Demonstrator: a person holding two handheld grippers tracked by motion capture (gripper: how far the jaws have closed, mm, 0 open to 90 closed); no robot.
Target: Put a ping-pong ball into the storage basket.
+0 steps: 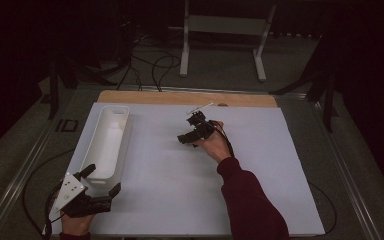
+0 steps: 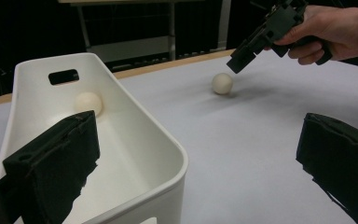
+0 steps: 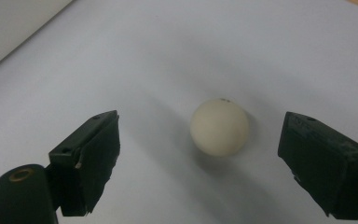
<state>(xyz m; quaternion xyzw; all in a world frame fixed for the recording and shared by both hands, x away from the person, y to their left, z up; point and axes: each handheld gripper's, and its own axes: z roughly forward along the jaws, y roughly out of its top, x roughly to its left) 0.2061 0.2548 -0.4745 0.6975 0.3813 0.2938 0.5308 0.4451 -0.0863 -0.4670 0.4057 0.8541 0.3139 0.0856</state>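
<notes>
A cream ball (image 3: 219, 126) lies on the white table sheet, in line with the gap between my right gripper's (image 3: 201, 123) black jaws, which stand wide and clear of it. In the left gripper view that ball (image 2: 222, 83) sits just below the right gripper (image 2: 235, 63), held by a hand pointing down at it. In the high view the right gripper (image 1: 182, 139) is near the table's middle. A second cream ball (image 2: 88, 102) rests inside the white bin (image 2: 168, 140). My left gripper (image 1: 103, 179) is open and empty at the bin's near end.
The long white bin (image 1: 107, 142) stands along the left side of the white sheet (image 1: 260, 165). A wooden strip (image 1: 180, 97) edges the far side of the table. A white frame stand (image 1: 225, 25) and cables are on the floor beyond.
</notes>
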